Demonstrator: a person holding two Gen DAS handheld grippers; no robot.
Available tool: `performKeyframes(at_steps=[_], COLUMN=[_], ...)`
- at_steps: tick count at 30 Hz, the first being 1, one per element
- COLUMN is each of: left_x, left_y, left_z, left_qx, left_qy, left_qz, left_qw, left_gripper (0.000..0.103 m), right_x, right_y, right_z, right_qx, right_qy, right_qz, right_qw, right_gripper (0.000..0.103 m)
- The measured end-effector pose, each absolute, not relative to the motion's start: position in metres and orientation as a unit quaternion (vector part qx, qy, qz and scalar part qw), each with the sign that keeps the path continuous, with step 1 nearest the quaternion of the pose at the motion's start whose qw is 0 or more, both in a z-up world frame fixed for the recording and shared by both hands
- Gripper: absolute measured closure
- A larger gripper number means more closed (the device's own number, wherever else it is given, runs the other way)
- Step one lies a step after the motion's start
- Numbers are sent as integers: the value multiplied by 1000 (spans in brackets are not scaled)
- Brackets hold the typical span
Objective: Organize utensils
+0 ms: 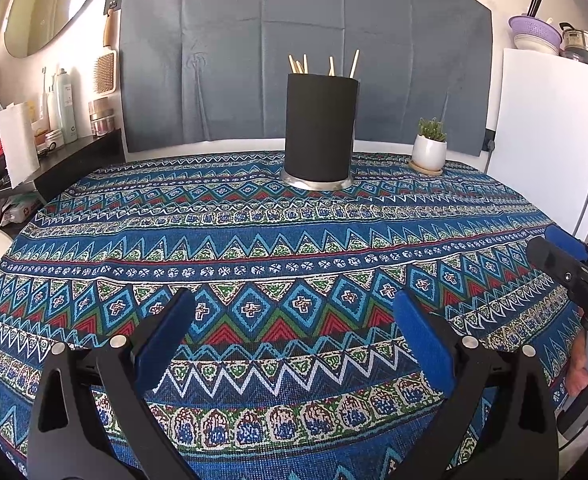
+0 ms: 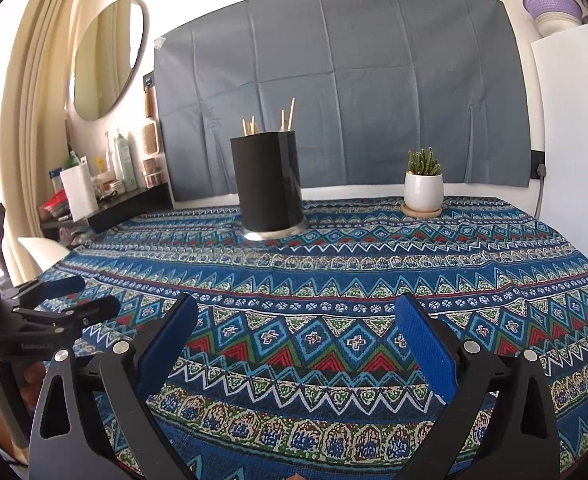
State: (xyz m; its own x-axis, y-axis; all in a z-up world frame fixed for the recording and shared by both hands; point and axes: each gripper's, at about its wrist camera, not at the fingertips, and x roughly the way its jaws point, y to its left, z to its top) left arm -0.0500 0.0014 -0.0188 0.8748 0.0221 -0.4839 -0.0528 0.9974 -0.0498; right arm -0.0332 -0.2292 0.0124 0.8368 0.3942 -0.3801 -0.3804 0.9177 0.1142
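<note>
I am holding both grippers low over the near edge of the table, and neither is carrying anything. The left gripper (image 1: pixel 295 312) is showing its blue pads spread wide with only the patterned tablecloth (image 1: pixel 278 240) between them, and the right gripper (image 2: pixel 297 316) is standing the same way, jaws parted and empty. I am keeping them level and side by side, well apart from the work, which I read as a resting stance, not a reach.

The thing I am watching is the black utensil holder (image 1: pixel 321 136), standing upright on its silver base at the far middle of the table. Several wooden utensil handles (image 1: pixel 323 65) are poking out of its top, leaning against the rim at different angles because the cup is wide and they are loose inside it. I cannot tell what kind of utensils they are, since only the tips are showing.

No loose utensil is lying on the cloth in either view, so I am judging the sorting to be at its end or nearly there. A small potted plant (image 1: pixel 429 148) is sitting on a coaster at the far right, beside the holder but clear of it, so it is not crowding any approach.
</note>
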Motion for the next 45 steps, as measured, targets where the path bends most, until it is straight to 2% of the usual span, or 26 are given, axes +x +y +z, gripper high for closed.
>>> performKeyframes(at_steps=[45], left_x=[-52], left_y=[-4], left_z=[-19], left_qx=[-14], left_qy=[248], left_qz=[18], left_qw=[969], left_gripper=[6], right_x=[-36], right_y=[-229], right_z=[13], right_qx=[11], right_qy=[192], right_qz=[196], right_qw=[962], right_gripper=[8])
